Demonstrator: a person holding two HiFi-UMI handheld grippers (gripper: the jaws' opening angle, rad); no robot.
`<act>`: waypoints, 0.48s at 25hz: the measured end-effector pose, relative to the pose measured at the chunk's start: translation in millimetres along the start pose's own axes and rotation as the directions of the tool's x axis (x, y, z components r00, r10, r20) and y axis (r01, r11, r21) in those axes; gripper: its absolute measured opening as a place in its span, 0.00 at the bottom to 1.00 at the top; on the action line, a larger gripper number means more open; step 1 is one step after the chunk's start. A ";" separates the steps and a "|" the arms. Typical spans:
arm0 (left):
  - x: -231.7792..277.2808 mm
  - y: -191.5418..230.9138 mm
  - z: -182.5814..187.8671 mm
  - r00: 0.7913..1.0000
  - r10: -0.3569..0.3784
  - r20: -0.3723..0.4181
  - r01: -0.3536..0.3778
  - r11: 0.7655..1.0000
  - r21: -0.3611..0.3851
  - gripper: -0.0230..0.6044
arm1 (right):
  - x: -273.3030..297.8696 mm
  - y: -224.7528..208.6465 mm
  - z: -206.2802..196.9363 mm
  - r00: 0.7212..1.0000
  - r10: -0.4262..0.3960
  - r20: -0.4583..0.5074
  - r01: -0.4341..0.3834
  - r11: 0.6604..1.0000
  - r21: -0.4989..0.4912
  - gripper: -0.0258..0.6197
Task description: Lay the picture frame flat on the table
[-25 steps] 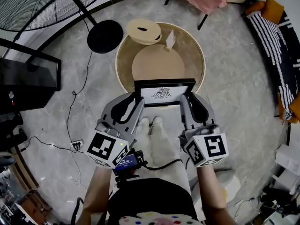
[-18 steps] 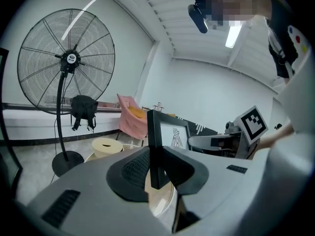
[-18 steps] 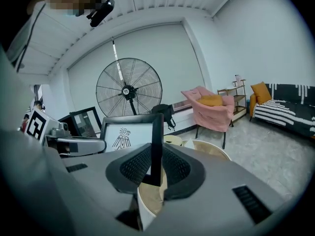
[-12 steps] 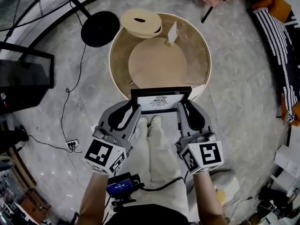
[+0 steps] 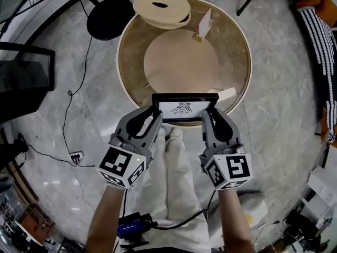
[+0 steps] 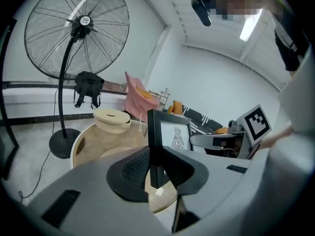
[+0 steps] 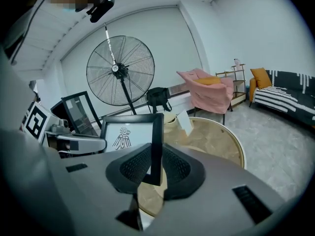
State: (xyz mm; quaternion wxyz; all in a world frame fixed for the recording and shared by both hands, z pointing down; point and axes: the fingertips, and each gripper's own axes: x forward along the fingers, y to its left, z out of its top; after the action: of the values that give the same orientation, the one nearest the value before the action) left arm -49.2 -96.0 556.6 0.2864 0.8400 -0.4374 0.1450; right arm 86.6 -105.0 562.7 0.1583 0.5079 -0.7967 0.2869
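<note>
The black picture frame (image 5: 184,108) with a bird print stands upright over the near rim of the round table (image 5: 122,62), held at both ends. My left gripper (image 5: 156,116) is shut on its left side bar, which shows edge-on between the pads in the left gripper view as the frame (image 6: 170,132) in the left gripper (image 6: 156,167). My right gripper (image 5: 206,118) is shut on the right side bar. The right gripper view has the frame (image 7: 129,134) rising out of the right gripper (image 7: 154,167). The frame's bottom edge is hidden behind the jaws.
On the table's far side lie a cream round lidded box (image 5: 161,8) and a small white card stand (image 5: 202,25). A fan's black base (image 5: 109,17) stands on the floor beyond. A cable and power strip (image 5: 76,155) lie at left. The person's legs (image 5: 176,162) are below the grippers.
The table has come nearer and larger in the head view. The frame, still held upright by both grippers, now hangs over the table's near rim instead of before it.
</note>
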 end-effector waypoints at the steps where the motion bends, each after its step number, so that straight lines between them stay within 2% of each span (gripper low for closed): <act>1: 5.8 4.5 -5.8 1.000 0.001 -0.008 -0.001 1.000 -0.004 0.19 | 6.1 -2.8 -5.2 1.000 -0.003 -0.006 0.003 1.000 -0.004 0.17; 12: 59.0 41.3 -58.9 0.994 0.002 -0.108 -0.006 0.999 -0.040 0.19 | 58.0 -30.2 -54.7 0.996 -0.031 -0.089 0.031 1.000 -0.002 0.17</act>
State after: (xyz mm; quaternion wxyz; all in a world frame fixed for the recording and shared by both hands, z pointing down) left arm -48.6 -117.4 647.2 0.3260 0.8241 -0.4259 0.1819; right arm 86.4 -122.6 646.2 0.1983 0.5070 -0.7808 0.3066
